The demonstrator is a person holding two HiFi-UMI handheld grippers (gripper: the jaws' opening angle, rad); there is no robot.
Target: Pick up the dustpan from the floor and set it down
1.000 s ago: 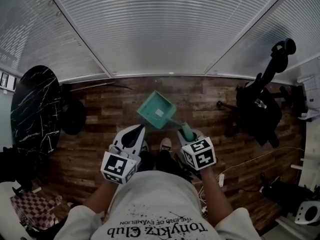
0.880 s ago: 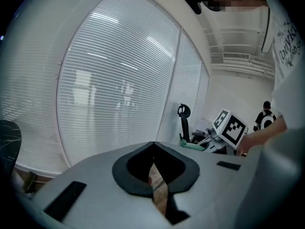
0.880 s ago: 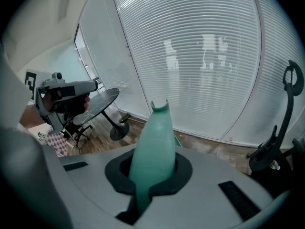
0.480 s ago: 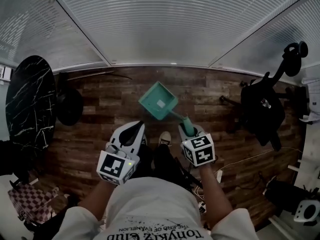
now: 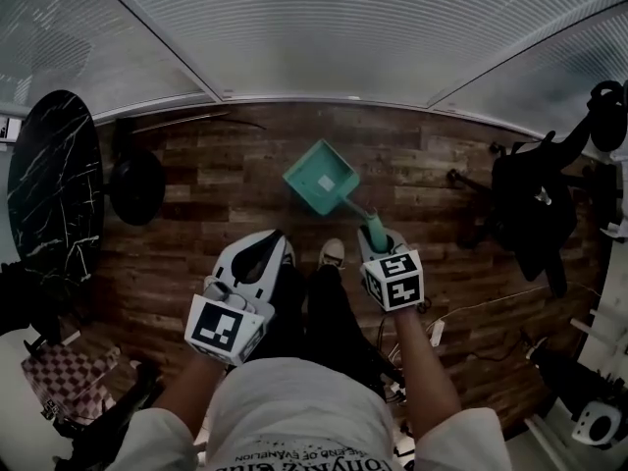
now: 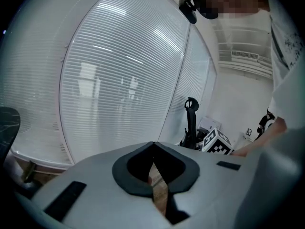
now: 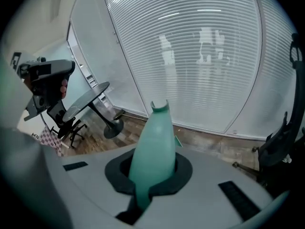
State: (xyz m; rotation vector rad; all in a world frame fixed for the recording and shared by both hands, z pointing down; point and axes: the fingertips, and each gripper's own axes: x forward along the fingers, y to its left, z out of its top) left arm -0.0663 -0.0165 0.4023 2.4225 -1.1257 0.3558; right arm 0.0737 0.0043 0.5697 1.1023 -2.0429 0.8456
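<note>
So my right gripper (image 5: 374,234) is clamped tight on the handle of the teal plastic dustpan (image 5: 321,177). In the right gripper view the handle runs straight up between the jaws. The pan end sticks out ahead over the brown wood-plank floor (image 5: 216,214), just past the wearer's white shoe (image 5: 332,253). Can't tell from here whether it touches the planks. My left gripper (image 5: 271,247) has its jaws pinched together on nothing, beside the pan and apart from it. There's a round black marble table (image 5: 49,194) far left and a black office chair (image 5: 535,214) far right.
</note>
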